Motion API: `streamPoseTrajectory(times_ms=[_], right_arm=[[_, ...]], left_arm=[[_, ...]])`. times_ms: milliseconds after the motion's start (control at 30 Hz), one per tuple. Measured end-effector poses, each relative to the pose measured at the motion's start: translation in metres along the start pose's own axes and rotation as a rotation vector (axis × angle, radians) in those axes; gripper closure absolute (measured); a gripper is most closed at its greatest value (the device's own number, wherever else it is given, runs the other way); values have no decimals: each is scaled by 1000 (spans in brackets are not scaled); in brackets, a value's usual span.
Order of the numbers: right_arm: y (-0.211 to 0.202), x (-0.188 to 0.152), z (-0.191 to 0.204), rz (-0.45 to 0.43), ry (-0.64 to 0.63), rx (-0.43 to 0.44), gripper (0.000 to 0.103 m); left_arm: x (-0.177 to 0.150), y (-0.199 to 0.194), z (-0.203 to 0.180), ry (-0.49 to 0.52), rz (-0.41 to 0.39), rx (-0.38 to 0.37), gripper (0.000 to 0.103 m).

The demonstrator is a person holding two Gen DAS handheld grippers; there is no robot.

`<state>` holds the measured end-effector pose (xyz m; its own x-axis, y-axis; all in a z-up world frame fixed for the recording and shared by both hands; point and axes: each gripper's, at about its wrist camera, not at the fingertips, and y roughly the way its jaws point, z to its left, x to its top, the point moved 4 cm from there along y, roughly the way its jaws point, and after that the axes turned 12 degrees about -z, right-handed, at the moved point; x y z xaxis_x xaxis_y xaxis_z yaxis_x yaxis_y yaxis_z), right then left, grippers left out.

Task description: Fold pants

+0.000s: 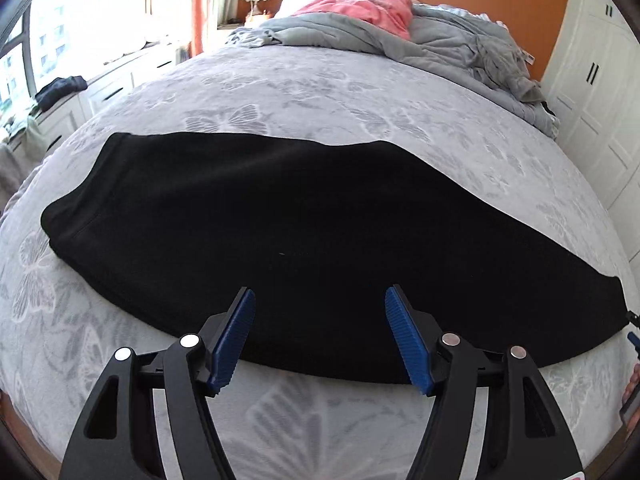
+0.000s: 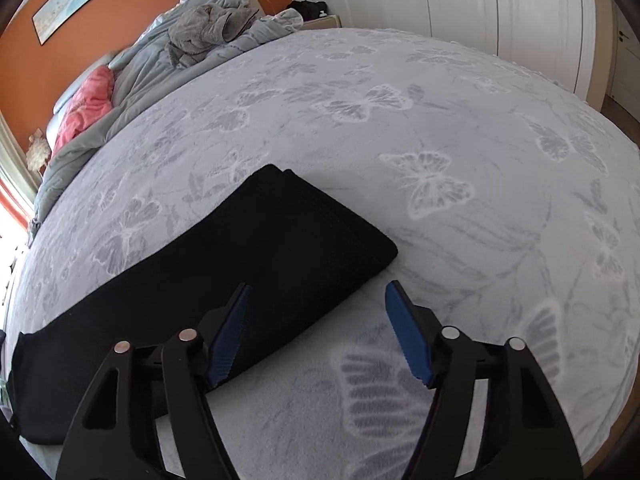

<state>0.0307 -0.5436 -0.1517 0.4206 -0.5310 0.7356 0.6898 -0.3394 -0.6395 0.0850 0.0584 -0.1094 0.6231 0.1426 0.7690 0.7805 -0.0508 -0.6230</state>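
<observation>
Bed with grey butterfly-print cover fills both views; rumpled grey duvet and a pink blanket piled at the far end by the orange wall.

Black pants lie flat across the near part of the bed as one long band, legs apparently already laid one on the other. Left-wrist view: wide end at left, band tapering toward the right edge. Right-wrist view: the right end shows stacked layers, squared off, corner just beyond the fingers.

Left gripper: jaws wide, nothing between the pads, hovering over the near edge of the band around mid-length. Right gripper: jaws apart, empty; left finger over the cloth's near edge, right finger over bare cover.

Judgement: lengthwise fold looks done; the crosswise fold remains.

To do it well:
- Right gripper pinches all layers at the near corner of the right end; a shallow bite would drop the lower layers.
- Left gripper takes the same end or pins mid-length as the crease line.
- Carry the end across low, align the edges, release only once flat.

Risk: fleecy cloth dragging on the cover and skewing the band.
</observation>
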Motion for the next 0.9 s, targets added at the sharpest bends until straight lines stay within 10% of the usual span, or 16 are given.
streamPoseTrajectory(times_ms=[67,267,433,500,767,833,900], right_arm=[[8,1,0,9,1,8,89],[4,20,0,-44,-54,1,95],[7,13,-2,-17,-28,-1,79],[-3,16,-6,-46,32,-1,45],[17,-1,-8,4,133,7,21],[17,2,-2,-13,134,23,34],[17,2,-1,-10,153,0,72]], left_arm=[[-2,4,-12,30,-4,-14,35],[-7,14,-34,86,-3,-25,35],[-12,23,-44,107,16,-17,35],[-13,23,-45,103,19,-19,35],[-12,18,-52,165,-21,8,33],[-11,15,-54,192,-39,22,30],[-11,10,-55,225,-68,42,27]])
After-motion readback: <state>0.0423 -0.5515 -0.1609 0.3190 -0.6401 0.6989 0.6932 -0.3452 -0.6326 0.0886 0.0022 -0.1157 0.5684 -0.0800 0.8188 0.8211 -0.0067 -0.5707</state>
